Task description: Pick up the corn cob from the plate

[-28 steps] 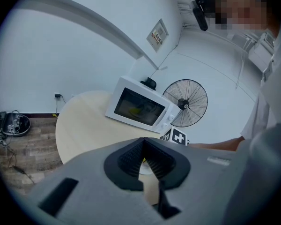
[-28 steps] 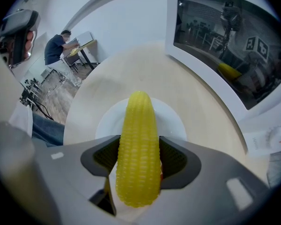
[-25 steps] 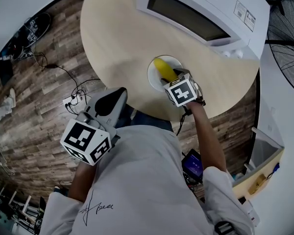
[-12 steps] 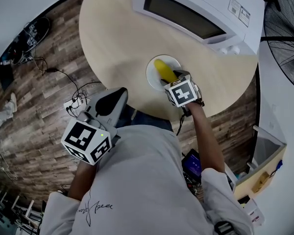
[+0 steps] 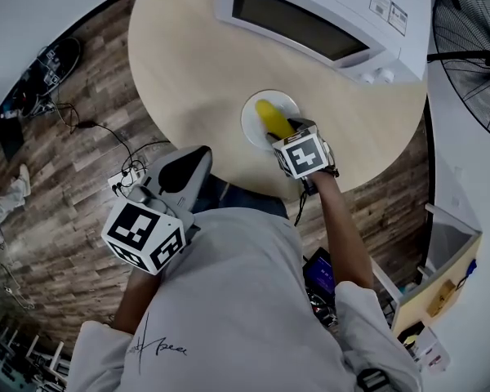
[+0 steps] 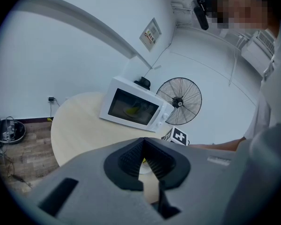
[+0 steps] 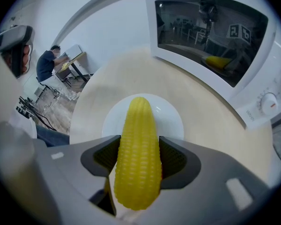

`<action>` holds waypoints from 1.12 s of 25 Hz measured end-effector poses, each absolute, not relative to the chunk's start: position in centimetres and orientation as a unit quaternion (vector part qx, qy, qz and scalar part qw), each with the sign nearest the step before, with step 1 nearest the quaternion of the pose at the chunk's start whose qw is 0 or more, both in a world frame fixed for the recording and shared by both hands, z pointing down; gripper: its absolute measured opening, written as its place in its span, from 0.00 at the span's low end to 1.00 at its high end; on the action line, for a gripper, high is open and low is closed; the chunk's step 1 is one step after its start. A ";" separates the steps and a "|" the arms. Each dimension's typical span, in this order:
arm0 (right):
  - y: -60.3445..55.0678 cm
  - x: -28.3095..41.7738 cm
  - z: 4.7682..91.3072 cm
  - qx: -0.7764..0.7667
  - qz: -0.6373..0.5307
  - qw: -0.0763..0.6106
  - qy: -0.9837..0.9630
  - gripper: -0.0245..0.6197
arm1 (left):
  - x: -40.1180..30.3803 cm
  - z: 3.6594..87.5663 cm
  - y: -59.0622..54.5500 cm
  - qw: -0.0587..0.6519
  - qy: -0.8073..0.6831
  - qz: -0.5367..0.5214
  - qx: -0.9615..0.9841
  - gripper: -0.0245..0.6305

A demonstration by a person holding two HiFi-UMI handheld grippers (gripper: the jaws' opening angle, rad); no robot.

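Squeezing the tapered, glossy yellow corn cob [image 7: 138,144] between the ribbed dark pads of my right gripper [image 7: 137,159], its tip reaching past the jaws over the round white plate [image 7: 172,117], I judge slipping the risk: bumpy kernels could twist free and drop it onto the pale wooden table [image 7: 203,125]. My left gripper [image 6: 145,162] hangs aside, jaws together, empty.

The head view has drifted: the microwave [image 5: 322,23], table [image 5: 188,72] and plate [image 5: 251,121] sit slightly higher and further left in frame, and more of the fan [image 5: 474,31] beside the microwave shows.
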State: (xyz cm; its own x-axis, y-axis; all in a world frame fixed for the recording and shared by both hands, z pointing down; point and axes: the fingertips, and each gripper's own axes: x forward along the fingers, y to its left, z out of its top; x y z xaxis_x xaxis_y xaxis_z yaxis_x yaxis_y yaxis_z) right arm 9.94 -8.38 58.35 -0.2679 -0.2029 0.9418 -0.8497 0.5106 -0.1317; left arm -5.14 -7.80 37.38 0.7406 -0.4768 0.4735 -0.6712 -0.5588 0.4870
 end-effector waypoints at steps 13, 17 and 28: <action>-8.2 10.3 57.5 0.397 0.353 0.451 -0.718 0.45 | -5.0 36.9 -7.9 0.319 -0.317 0.152 0.880 0.03; -8.0 10.3 57.1 0.406 0.358 0.442 -0.716 0.46 | -5.0 36.6 -7.9 0.315 -0.315 0.152 0.882 0.03; -7.8 10.4 55.7 0.433 0.362 0.412 -0.715 0.46 | -5.1 36.1 -7.7 0.304 -0.307 0.151 0.889 0.03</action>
State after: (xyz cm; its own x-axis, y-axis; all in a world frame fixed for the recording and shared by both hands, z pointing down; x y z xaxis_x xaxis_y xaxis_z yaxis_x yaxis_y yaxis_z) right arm 10.38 -7.83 55.65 -0.2845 -0.3208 0.9034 -0.9181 0.3625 -0.1604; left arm -5.15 -7.75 36.05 0.7660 -0.4537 0.4554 -0.6375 -0.6269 0.4478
